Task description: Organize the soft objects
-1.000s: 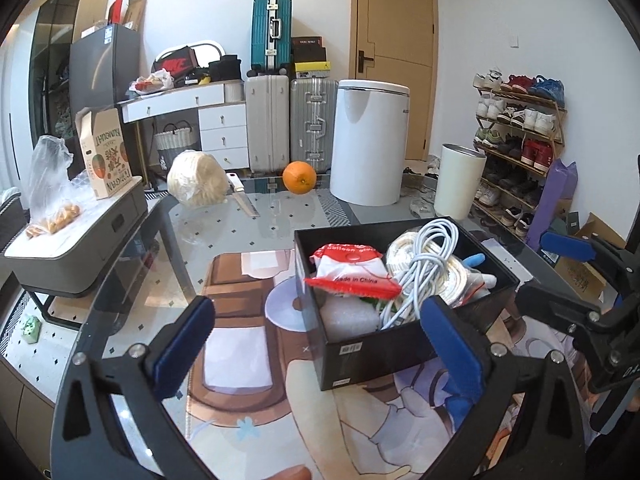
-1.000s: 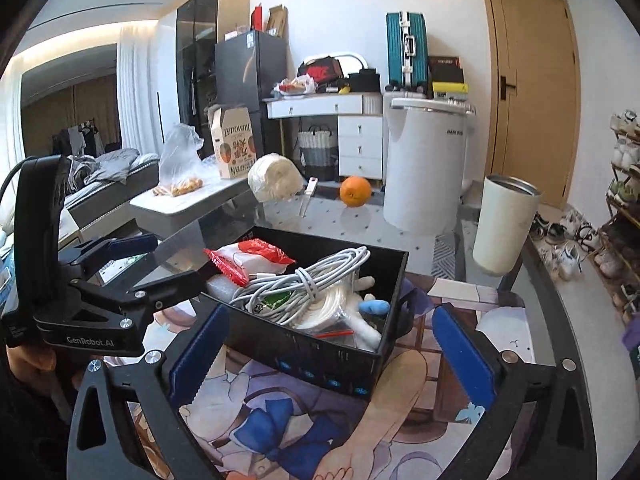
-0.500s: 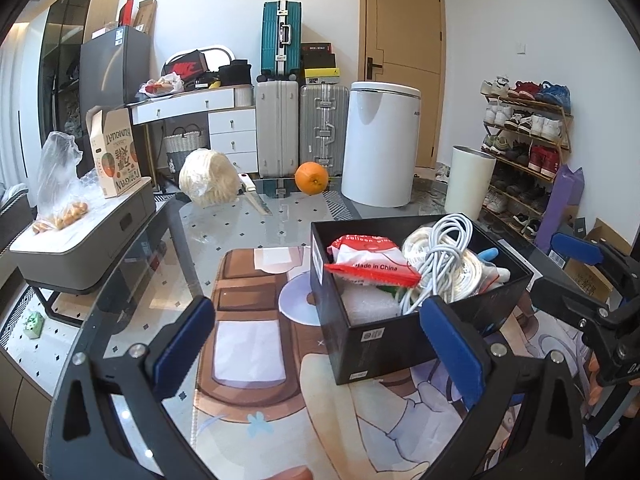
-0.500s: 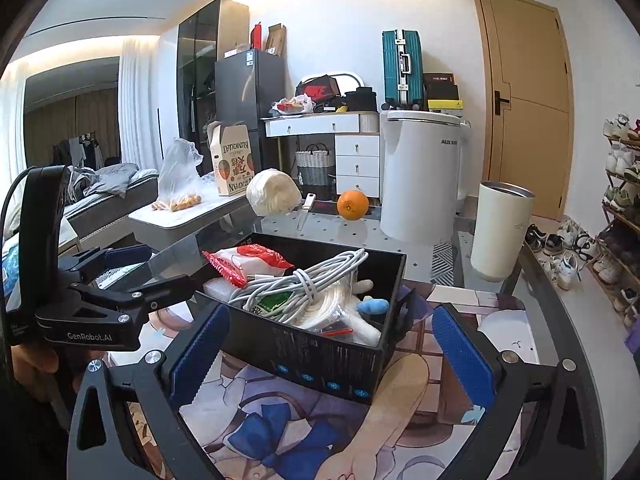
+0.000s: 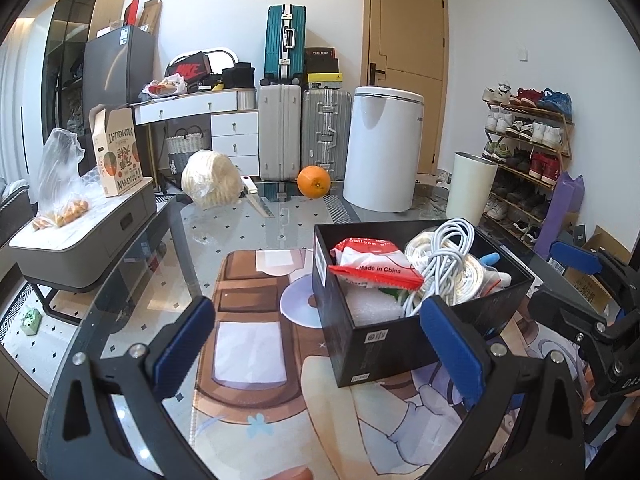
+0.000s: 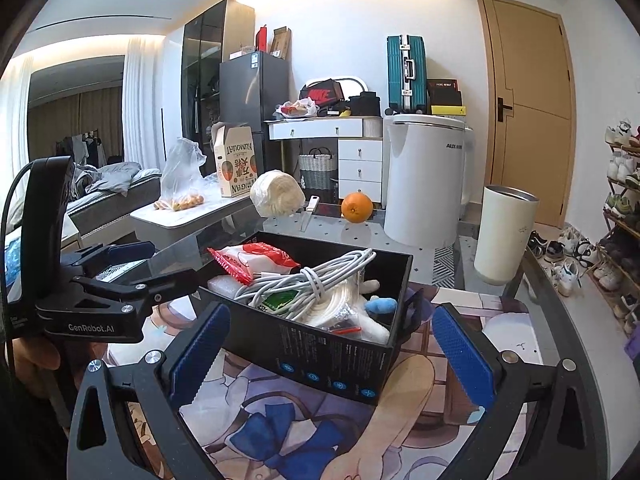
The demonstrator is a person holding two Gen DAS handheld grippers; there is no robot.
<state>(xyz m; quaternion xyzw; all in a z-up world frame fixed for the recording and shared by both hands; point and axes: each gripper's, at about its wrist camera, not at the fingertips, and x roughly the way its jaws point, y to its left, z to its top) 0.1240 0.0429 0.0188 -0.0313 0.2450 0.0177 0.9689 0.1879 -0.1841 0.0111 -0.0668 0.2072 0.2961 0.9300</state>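
Observation:
A black open box (image 5: 384, 344) sits on the printed mat. It holds a red-and-white packet (image 5: 372, 264), a white cable bundle (image 5: 444, 256), white foam (image 5: 372, 304) and a blue-and-white plush toy (image 6: 380, 304). My left gripper (image 5: 318, 344) hovers open just before the box's near left corner, nothing between its blue pads. My right gripper (image 6: 332, 352) is open too, straddling the box's long side (image 6: 320, 352) from the front without touching it. Each gripper shows in the other's view: the right gripper (image 5: 580, 280) past the box's right end, the left gripper (image 6: 120, 280) at its left end.
On the glass table beyond the box lie an orange (image 5: 314, 182), a wrapped pale round bundle (image 5: 210, 182) and a knife (image 5: 256, 196). A white tumbler (image 6: 506, 232) stands at the table's right edge. The mat (image 5: 248, 340) left of the box is bare.
Both views have tilted up slightly, so the box sits a little lower in them. The left gripper drifted a little leftward. Both grippers stayed open; nothing in the box moved.

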